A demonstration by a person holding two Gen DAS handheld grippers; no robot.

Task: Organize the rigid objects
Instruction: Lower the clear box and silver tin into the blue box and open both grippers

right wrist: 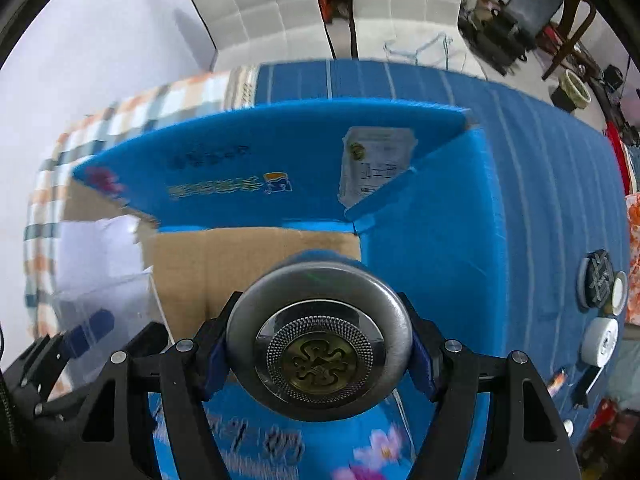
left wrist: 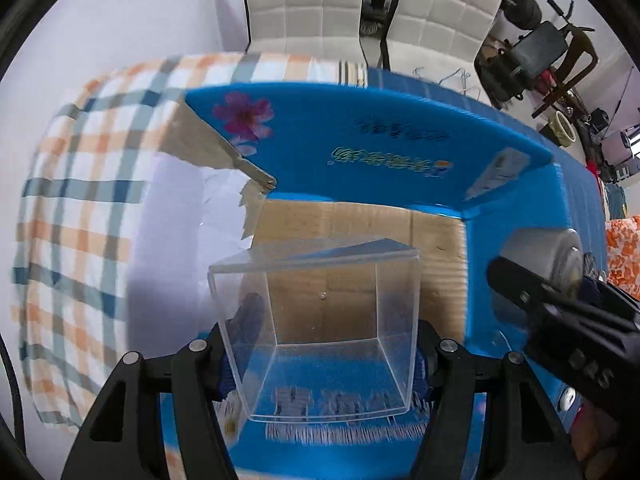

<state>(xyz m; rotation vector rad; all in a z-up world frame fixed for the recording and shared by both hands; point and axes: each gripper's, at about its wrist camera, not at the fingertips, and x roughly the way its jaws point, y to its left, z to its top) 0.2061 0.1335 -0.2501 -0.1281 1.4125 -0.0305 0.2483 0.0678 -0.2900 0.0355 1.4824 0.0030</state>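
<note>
Tin (right wrist: pixel 320 344) upright, base toward camera

Blue carton (left wrist: pixel 400 148) with pink flower, plaid orange-blue cloth (left wrist: pixel 80 200), silver embossed tin (right wrist: pixel 320 344).

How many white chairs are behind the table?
2. One white chair stands at the left behind the table, the other white chair just right of it, a dark gap between them. More may be hidden outside the picture.

Nothing reads clearly: beyond the fingers, the blue box flap (left wrist: pixel 360 136) carries blurred handwriting and a yellow-green logo, and a white label (right wrist: pixel 376 164) too small to read.
</note>
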